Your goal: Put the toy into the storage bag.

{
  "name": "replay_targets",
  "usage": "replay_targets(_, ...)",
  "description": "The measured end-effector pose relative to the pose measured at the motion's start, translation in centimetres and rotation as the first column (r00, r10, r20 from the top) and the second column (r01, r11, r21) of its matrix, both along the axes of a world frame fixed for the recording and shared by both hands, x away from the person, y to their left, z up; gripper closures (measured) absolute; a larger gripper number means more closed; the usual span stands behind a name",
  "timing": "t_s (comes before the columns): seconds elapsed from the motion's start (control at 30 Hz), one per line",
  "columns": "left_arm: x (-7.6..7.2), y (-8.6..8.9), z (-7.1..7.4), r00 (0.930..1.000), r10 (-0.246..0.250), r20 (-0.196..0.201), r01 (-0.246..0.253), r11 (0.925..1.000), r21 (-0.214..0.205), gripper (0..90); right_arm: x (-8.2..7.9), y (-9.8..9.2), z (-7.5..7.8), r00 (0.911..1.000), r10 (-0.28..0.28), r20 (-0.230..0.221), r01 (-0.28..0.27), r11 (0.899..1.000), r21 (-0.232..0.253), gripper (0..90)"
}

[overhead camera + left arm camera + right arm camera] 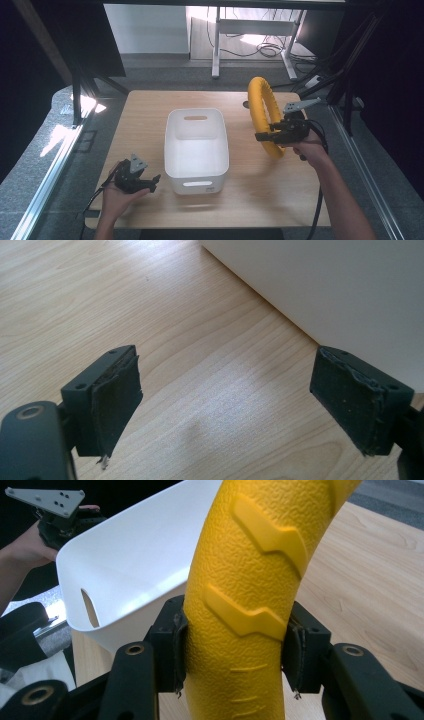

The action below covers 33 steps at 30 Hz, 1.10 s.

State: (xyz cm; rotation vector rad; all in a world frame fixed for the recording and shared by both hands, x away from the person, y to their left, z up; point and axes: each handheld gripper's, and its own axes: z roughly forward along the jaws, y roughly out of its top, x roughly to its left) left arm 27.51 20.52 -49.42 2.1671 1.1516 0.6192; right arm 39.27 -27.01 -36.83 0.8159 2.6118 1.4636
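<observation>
**Yellow ring held upright beside the white tub**

High view. A wooden table (pixel 150 107) is seen from above, with a white tub (pixel 196 150) standing near its middle, open side up, a slot handle cut into each short wall. To the right of the tub a yellow ring (pixel 261 107) is held upright on edge, its lower arc pinched in the right gripper (pixel 272 136); whether the ring's bottom touches the table cannot be told from here. The right hand (pixel 309 150) is wrapped round the gripper body, and a cable trails back along the forearm. The left gripper (pixel 150 181) is kept low at the near left of the table, just beside the tub's near left corner, cradled in the left hand (pixel 116 197).

Left gripper view. The jaws are spread wide, nothing between the two black pads (pixel 117 402). Bare wood grain is seen beneath them, and the tub's white wall (pixel 320 290) runs across the upper right, close to the right-hand pad without a visible touch.

Right gripper view. The ring (pixel 250 580) is clamped between both pads, which press on its sides. Its surface is pebbled, with raised zigzag ribs. Behind it the tub (pixel 135 565) is seen, and beyond that the left gripper (pixel 57 515) in its hand.
</observation>
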Motion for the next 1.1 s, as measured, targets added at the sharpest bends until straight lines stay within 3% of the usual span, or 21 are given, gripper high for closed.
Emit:
replay_targets(0.5,0.1,-0.1,-0.1,1.0,-0.001,-0.002,0.001,1.0,0.001,13.2,-0.2,0.8,1.3,0.9995,0.02,0.024,-0.021,1.0,0.017,51.4)
replay_targets(1.1,0.1,-0.1,-0.2,1.0,-0.001,-0.002,0.001,1.0,0.003,13.2,-0.5,1.7,2.6,0.9978,0.048,0.047,-0.051,0.995,0.083,51.4)
